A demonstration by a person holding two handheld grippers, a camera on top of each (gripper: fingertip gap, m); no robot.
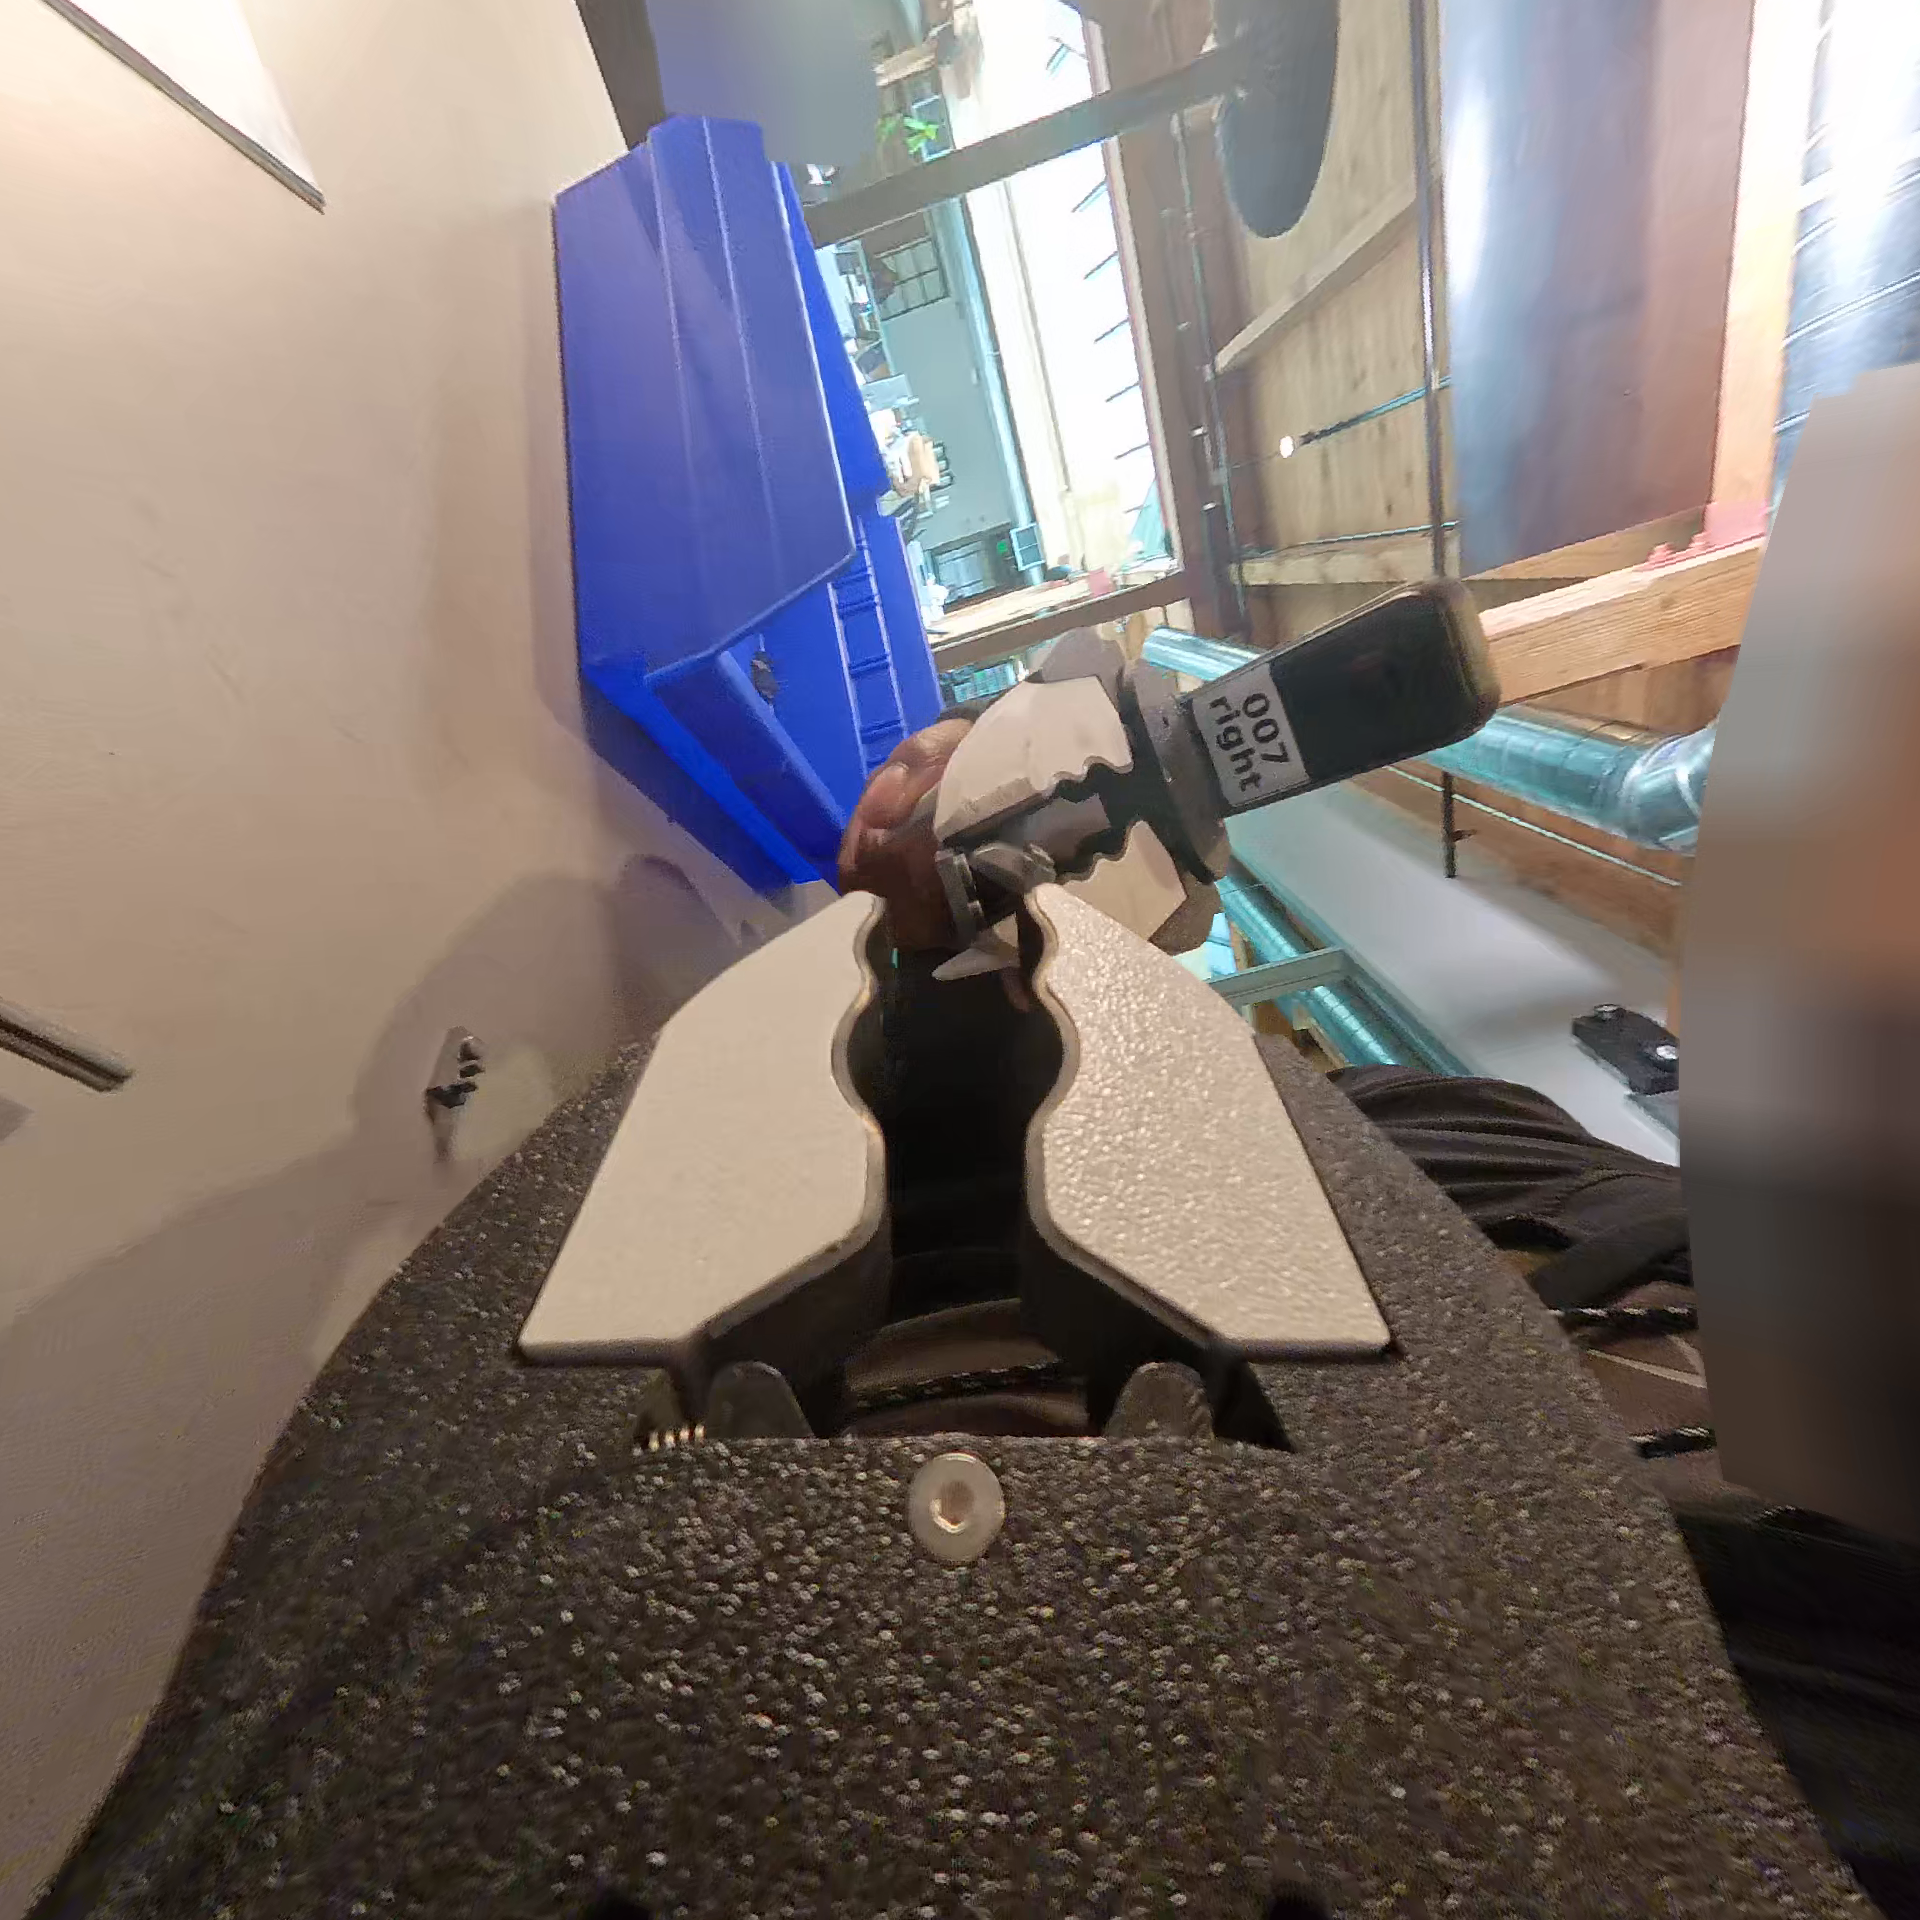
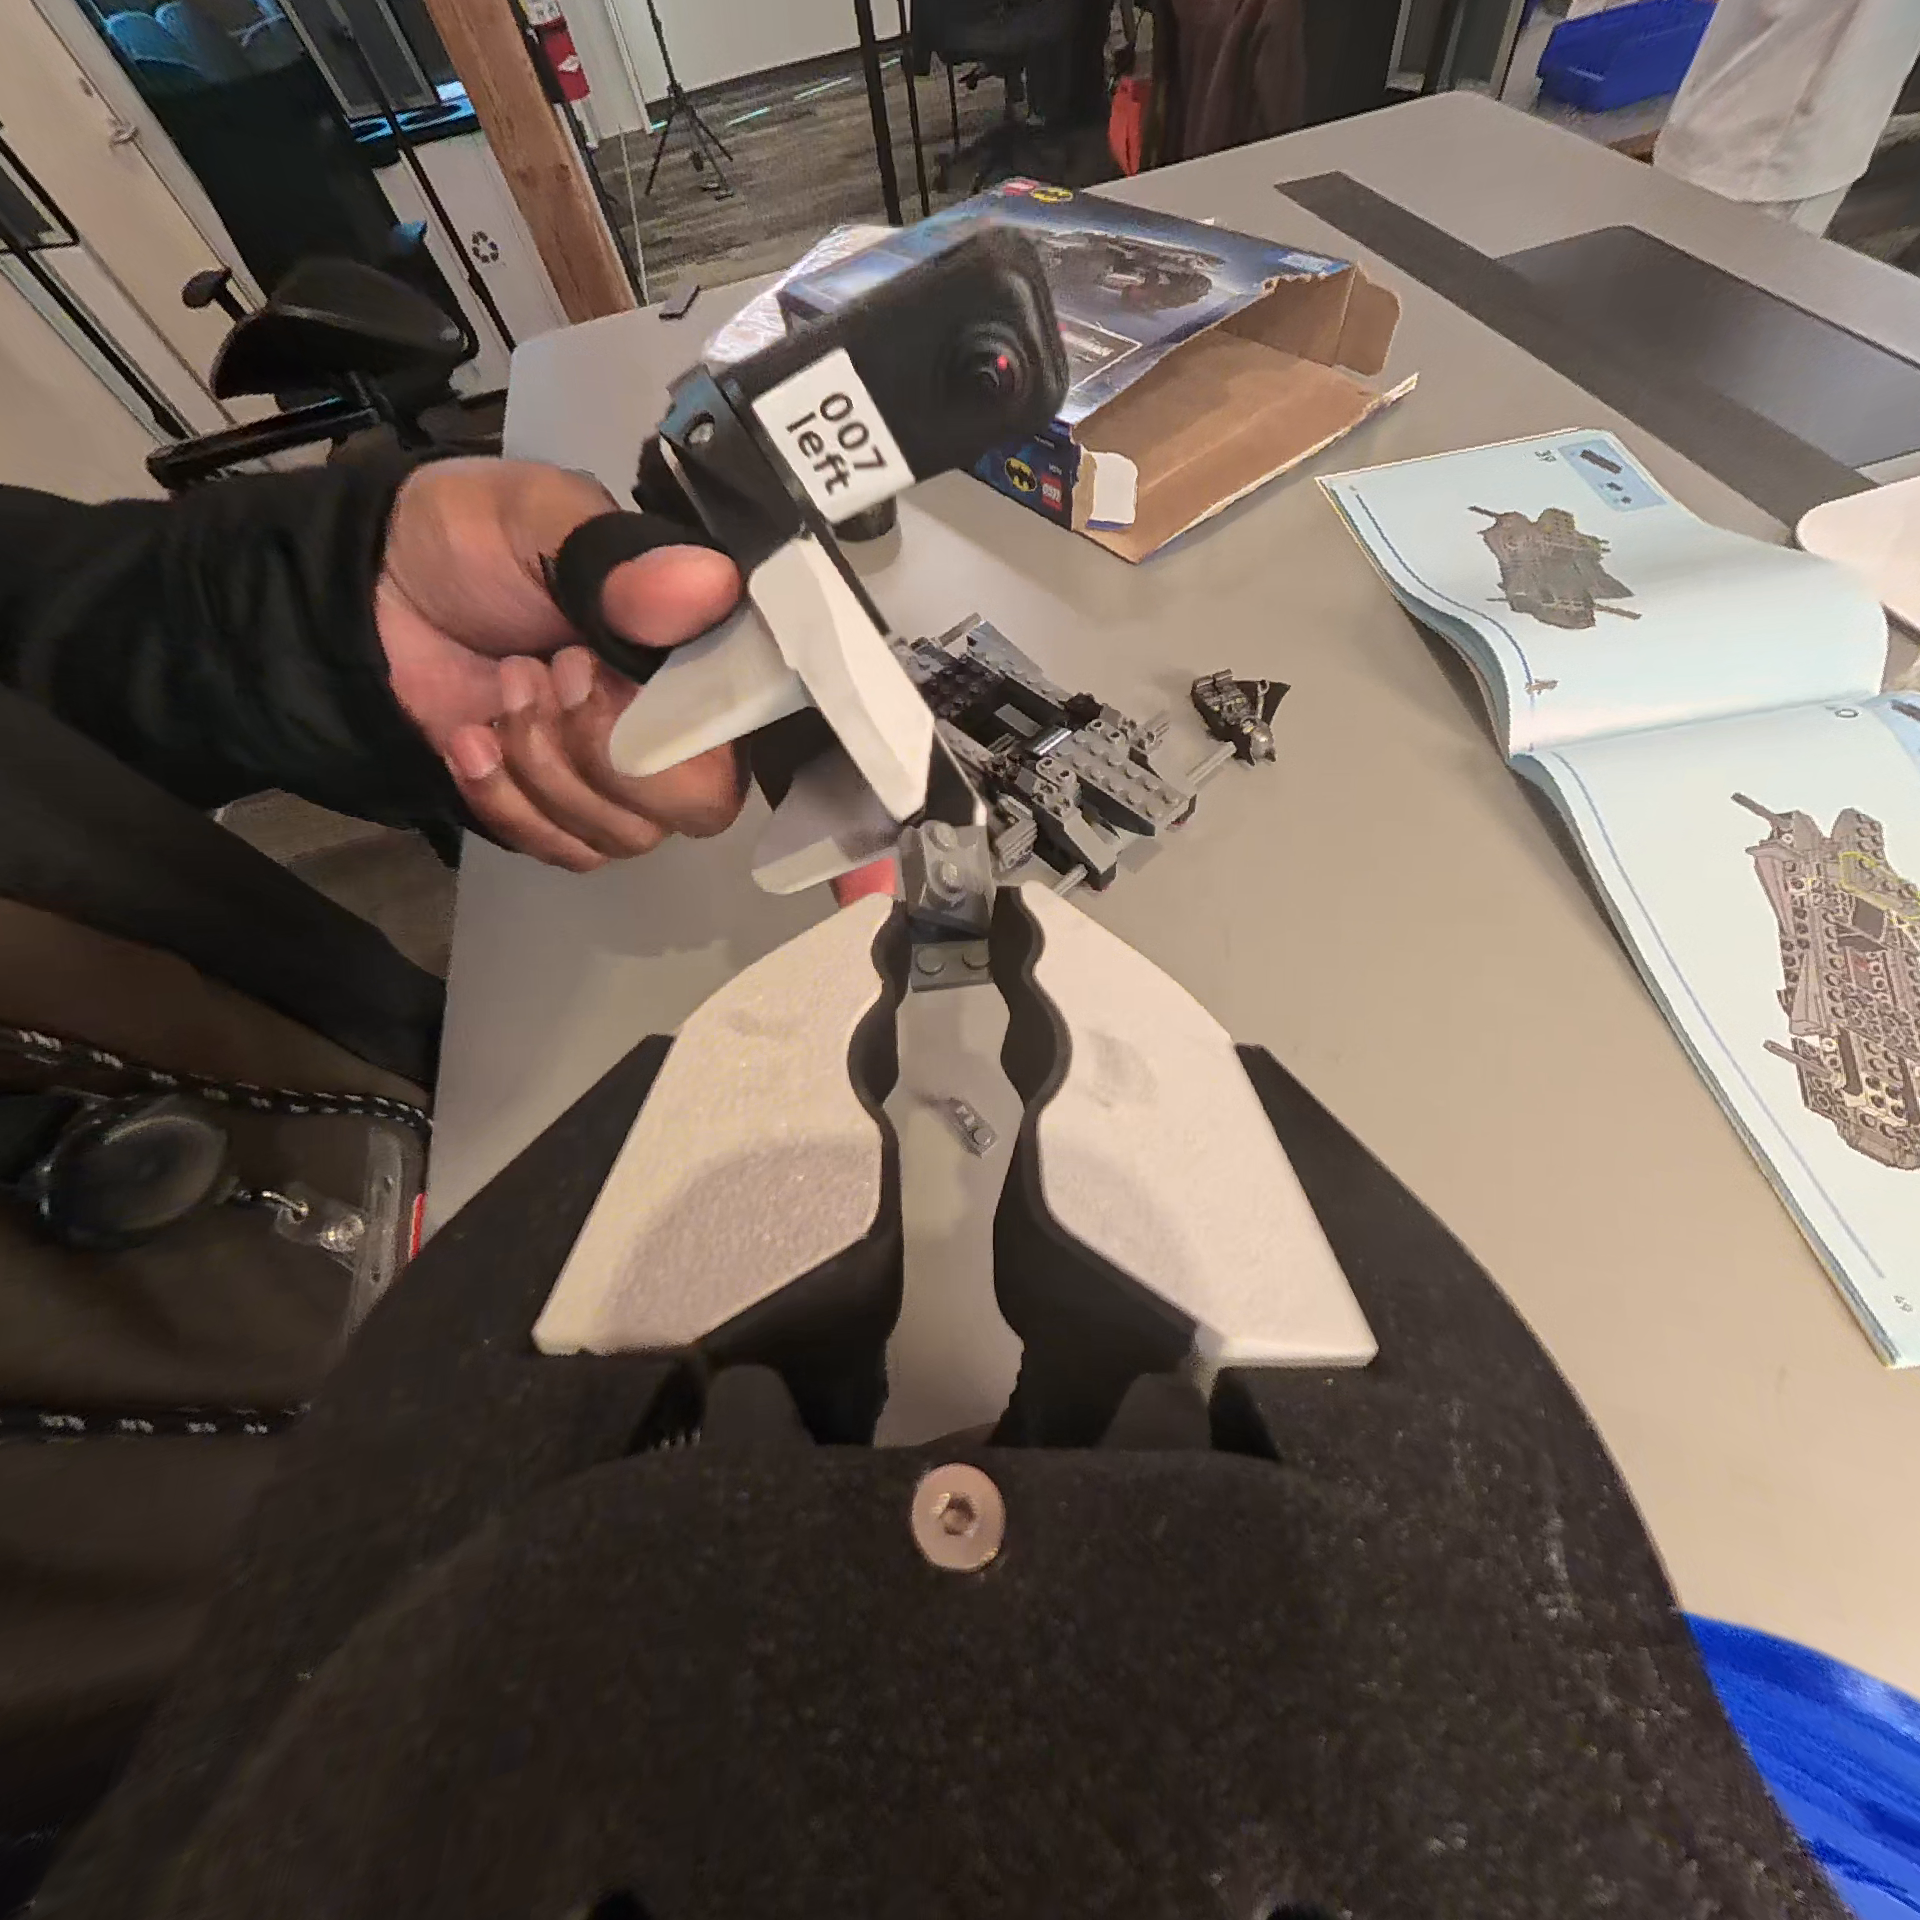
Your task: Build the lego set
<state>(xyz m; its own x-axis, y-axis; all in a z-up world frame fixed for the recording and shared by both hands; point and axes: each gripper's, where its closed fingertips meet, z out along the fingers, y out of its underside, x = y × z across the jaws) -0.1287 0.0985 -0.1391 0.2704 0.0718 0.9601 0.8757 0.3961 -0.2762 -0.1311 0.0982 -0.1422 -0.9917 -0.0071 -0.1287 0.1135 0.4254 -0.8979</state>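
Note:
My right gripper (image 2: 948,935) is shut on a small grey brick assembly (image 2: 948,971) and holds it above the grey table (image 2: 1351,1091). My left gripper (image 2: 925,836) comes in from the upper left, its fingertips on either side of the assembly's top brick (image 2: 940,862). In the left wrist view my left gripper (image 1: 954,925) stands open around the assembly (image 1: 964,909), with a gap showing beside one fingertip (image 1: 868,925). The right gripper (image 1: 997,862) meets it from above right.
A grey brick model (image 2: 1049,769) and a small dark figure (image 2: 1242,712) lie on the table behind the grippers. A loose grey plate (image 2: 971,1122) lies below. An open booklet (image 2: 1662,675) is at right, a torn box (image 2: 1195,343) behind, and a blue bin (image 1: 707,468). The loose grey plate (image 2: 971,1122) lies around 10 cm away from my left fingertips. Look for it in the left wrist view (image 1: 440,1076) too.

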